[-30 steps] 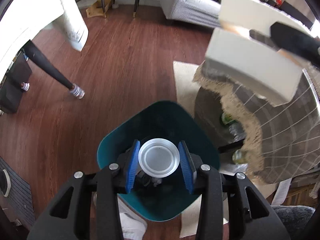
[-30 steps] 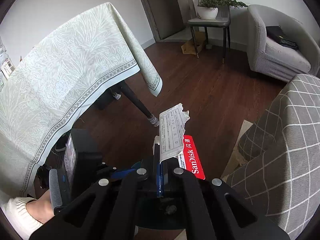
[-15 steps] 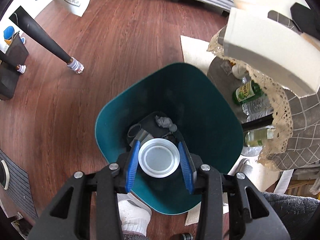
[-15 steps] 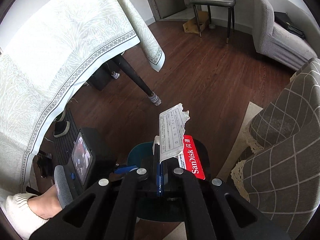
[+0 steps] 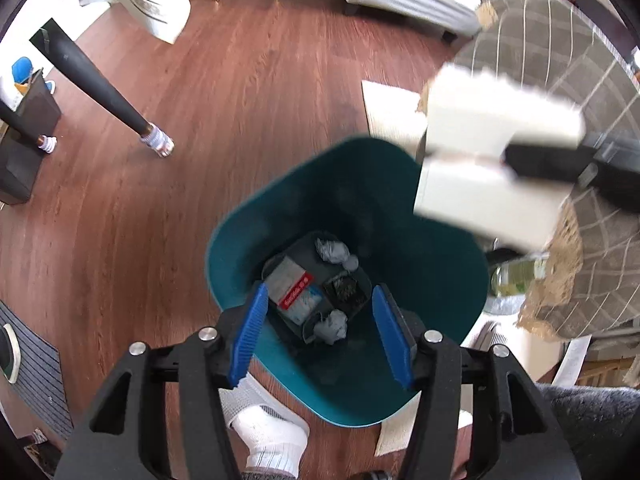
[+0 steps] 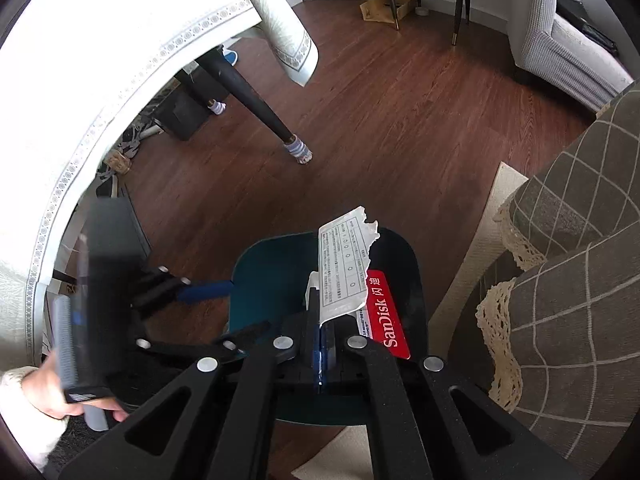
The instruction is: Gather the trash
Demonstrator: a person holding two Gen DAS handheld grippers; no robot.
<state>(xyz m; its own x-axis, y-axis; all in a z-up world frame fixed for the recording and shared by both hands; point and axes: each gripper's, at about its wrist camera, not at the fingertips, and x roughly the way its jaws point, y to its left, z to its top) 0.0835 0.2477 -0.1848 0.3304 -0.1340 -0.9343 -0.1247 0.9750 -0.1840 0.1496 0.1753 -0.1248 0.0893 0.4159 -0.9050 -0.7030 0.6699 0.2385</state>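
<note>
A teal trash bin (image 5: 436, 280) stands on the wood floor, also seen in the right wrist view (image 6: 260, 268). My left gripper (image 5: 320, 336) is open and empty above its mouth. Inside lie a red and white package (image 5: 290, 290), grey crumpled wads (image 5: 334, 252) and dark bits. My right gripper (image 6: 322, 344) is shut on a torn SanDisk package (image 6: 352, 280), red and white, held over the bin. The right gripper appears blurred at the upper right of the left wrist view (image 5: 492, 168).
A table leg with a striped sock (image 5: 156, 144) stands left of the bin. A checked cloth with lace trim (image 5: 592, 240) covers furniture on the right, bottles (image 5: 516, 280) under it. A grey sofa (image 6: 568, 52) is far back. My socked foot (image 5: 272, 440) is beside the bin.
My left gripper opened and the white round lid it held is gone from its fingers. The right gripper moved over the bin with the package.
</note>
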